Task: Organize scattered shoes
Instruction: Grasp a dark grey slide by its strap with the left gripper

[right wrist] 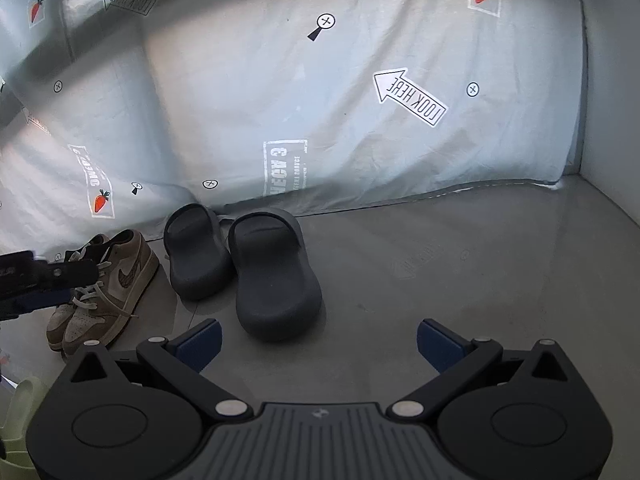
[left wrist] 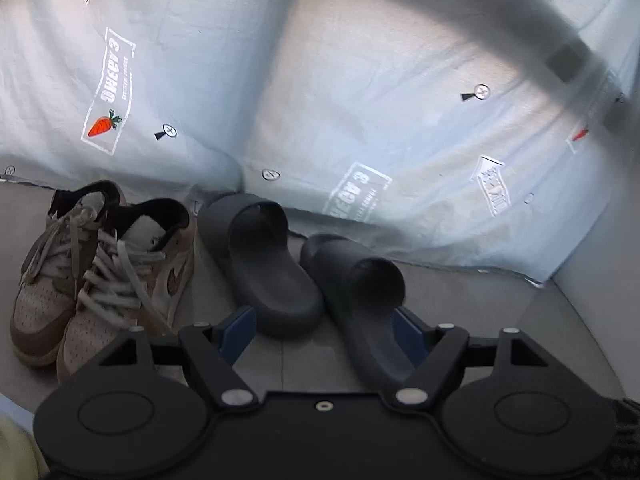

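You have two tan sneakers (left wrist: 92,276) at lower left and two dark slides (right wrist: 240,268) beside them on the floor (right wrist: 440,280), against the printed sheet (right wrist: 280,100). A pale green shoe (right wrist: 20,408) (cut off) shows bottom left. Left gripper (left wrist: 322,330) and right gripper (right wrist: 318,344) jaws stand apart, holding nothing.

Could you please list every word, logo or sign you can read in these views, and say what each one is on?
"LOOK HERE": upside down inside a white arrow printed on the light blue sheet.
Swoosh logo, no words: side of the tan sneaker.
Boxed stamp print on the sheet: too blurred to read surely.
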Demonstrator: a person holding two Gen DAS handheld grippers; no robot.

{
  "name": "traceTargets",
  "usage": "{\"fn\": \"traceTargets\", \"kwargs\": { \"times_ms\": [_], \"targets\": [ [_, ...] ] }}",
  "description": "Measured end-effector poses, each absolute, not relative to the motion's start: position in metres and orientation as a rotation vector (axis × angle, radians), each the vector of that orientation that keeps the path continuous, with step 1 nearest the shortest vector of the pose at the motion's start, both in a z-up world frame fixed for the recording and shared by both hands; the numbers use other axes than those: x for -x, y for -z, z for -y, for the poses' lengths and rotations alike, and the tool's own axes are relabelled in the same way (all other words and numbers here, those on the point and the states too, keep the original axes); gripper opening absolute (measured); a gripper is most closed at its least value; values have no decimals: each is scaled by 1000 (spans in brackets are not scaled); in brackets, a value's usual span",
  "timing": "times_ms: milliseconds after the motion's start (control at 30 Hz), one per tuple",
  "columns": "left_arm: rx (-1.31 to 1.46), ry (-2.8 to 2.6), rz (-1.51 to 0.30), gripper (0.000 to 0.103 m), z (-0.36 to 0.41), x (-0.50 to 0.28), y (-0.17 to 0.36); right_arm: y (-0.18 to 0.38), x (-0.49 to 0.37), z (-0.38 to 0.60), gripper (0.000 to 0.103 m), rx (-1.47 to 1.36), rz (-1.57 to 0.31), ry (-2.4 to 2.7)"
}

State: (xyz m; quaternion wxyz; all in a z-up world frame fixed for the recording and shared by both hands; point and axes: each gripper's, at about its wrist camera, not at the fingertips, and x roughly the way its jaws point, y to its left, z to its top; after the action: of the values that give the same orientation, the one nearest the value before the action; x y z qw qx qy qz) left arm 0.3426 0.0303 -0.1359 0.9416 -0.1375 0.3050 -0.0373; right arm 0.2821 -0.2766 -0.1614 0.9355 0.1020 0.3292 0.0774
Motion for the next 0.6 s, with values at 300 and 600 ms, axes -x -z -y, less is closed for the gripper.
{"fn": "traceTargets", "kwargs": {
  "times_ms": [300, 600],
  "targets": [
    [207, -228, -621, 75, -50, -468, 210, 187, -328, 238, 103, -128, -801, -243],
    [66, -239, -641, 52, -31, -493, 239, 199, -344, 229, 103, -120, -856, -263]
  ]
}}
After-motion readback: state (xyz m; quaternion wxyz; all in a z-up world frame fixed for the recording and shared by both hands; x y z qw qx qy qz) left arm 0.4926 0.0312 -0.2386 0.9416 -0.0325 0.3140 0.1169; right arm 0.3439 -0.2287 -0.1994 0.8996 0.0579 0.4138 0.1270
